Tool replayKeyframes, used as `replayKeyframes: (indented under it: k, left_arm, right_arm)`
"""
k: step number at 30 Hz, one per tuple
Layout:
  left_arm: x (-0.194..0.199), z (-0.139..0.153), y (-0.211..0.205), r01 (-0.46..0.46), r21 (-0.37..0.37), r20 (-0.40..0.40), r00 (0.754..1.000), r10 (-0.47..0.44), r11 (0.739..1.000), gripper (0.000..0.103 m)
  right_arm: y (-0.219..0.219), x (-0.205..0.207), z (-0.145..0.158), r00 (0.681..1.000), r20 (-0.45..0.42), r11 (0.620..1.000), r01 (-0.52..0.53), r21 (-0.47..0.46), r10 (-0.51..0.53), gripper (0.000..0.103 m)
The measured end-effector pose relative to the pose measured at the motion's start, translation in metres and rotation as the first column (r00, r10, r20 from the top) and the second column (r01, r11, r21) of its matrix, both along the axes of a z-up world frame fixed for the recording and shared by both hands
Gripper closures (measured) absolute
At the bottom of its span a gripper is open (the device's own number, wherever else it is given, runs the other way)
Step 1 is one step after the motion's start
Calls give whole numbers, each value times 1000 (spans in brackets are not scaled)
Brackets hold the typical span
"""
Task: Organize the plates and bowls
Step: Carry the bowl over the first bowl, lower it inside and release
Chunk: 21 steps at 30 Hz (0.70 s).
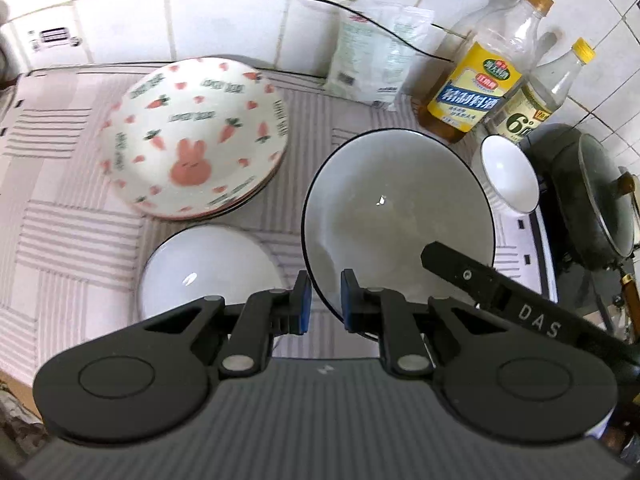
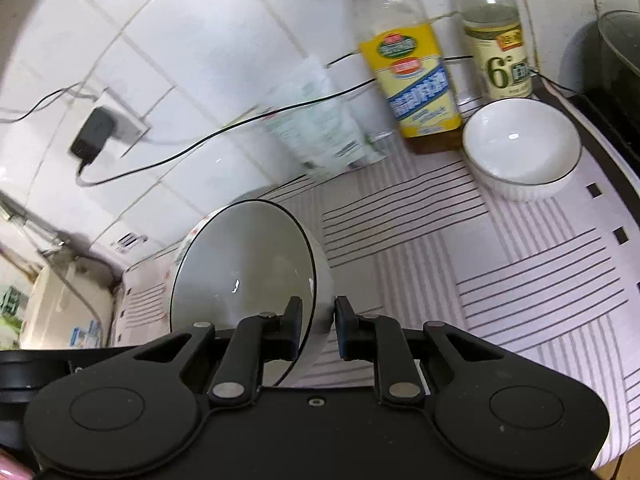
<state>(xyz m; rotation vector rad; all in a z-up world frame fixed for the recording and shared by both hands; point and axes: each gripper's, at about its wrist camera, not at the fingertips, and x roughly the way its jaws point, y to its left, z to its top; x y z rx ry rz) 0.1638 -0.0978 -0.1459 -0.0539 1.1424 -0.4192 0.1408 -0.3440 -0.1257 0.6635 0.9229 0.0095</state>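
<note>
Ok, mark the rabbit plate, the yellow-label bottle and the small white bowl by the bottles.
rabbit plate (image 1: 192,136): left wrist view, on its patterned face above the rabbit.
yellow-label bottle (image 2: 416,88): right wrist view, on its label.
small white bowl (image 2: 520,140): right wrist view, on its inside.

Tilted black-rimmed grey bowl (image 1: 396,208) beside stacked rabbit-print plates (image 1: 192,136), between two small white bowls (image 1: 510,176).
</note>
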Motion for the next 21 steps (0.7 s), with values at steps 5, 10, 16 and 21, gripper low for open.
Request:
replayKeyframes:
  k: [5, 10, 16, 21]
  left_arm:
    - [-14, 1, 29, -33, 12, -6, 999, 34, 999, 89]
    - [-26, 1, 43, -40, 79, 18, 999, 39, 996, 89]
    - [-27, -6, 58, -59, 119, 10, 998, 58, 991, 89]
    - [-22, -16, 69, -68, 135, -12, 997, 71, 988, 89]
  right_arm:
    - [24, -10, 5, 998, 39, 999, -51, 18, 51, 82]
    - [48, -25, 2, 994, 71, 996, -85, 29, 83, 81]
    - [69, -30, -6, 989, 98, 993, -113, 36, 109, 81]
    - [84, -30, -13, 984, 112, 990, -141, 3, 140, 81]
